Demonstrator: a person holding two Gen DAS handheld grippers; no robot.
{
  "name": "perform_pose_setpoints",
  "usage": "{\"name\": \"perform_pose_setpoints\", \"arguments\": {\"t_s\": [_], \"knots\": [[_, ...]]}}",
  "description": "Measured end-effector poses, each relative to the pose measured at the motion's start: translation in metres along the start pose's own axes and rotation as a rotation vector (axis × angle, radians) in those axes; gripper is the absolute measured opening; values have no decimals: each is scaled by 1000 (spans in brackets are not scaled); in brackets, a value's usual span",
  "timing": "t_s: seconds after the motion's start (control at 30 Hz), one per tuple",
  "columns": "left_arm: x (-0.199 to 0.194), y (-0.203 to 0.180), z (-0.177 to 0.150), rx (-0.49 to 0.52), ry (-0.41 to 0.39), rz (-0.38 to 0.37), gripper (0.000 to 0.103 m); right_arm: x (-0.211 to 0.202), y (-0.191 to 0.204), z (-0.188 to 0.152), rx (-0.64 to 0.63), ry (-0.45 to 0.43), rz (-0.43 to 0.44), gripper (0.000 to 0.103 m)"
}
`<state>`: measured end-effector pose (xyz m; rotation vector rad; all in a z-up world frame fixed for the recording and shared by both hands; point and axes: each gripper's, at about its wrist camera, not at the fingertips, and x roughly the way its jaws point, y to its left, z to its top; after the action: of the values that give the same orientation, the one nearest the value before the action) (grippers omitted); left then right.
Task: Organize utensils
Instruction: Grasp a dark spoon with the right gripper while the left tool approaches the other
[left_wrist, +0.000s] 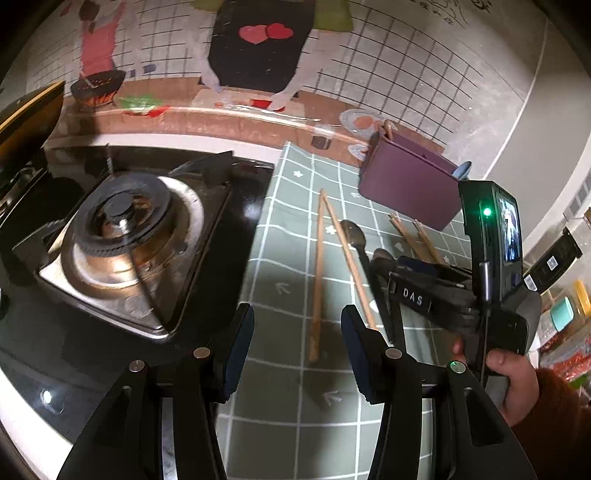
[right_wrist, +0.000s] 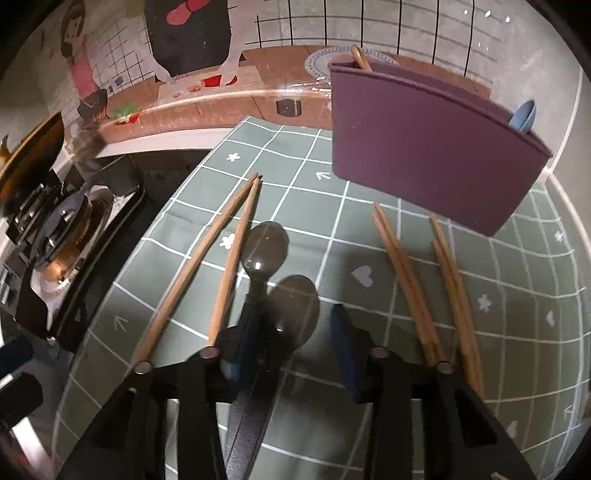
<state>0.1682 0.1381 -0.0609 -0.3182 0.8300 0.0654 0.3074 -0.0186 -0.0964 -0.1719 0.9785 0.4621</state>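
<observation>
Spoons (right_wrist: 284, 288) blur between open right tongs (right_wrist: 291, 343).

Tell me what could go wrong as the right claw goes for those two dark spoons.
The right claw is open around the nearer spoon, whose bowl overlaps the farther spoon's handle; closing could drag both. A chopstick pair lies close on the left and may be nudged.
</observation>
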Motion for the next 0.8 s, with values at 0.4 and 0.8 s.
{"name": "perform_pose_setpoints", "arguments": {"t_s": [0.4,0.8], "knots": [[41,-45,23,37,51,-124,50,-51,-56,-22,44,-63,-11,2],[33,-33,26,28,46,-44,50,-37,-47,-38,108,-6,113,38]]}}
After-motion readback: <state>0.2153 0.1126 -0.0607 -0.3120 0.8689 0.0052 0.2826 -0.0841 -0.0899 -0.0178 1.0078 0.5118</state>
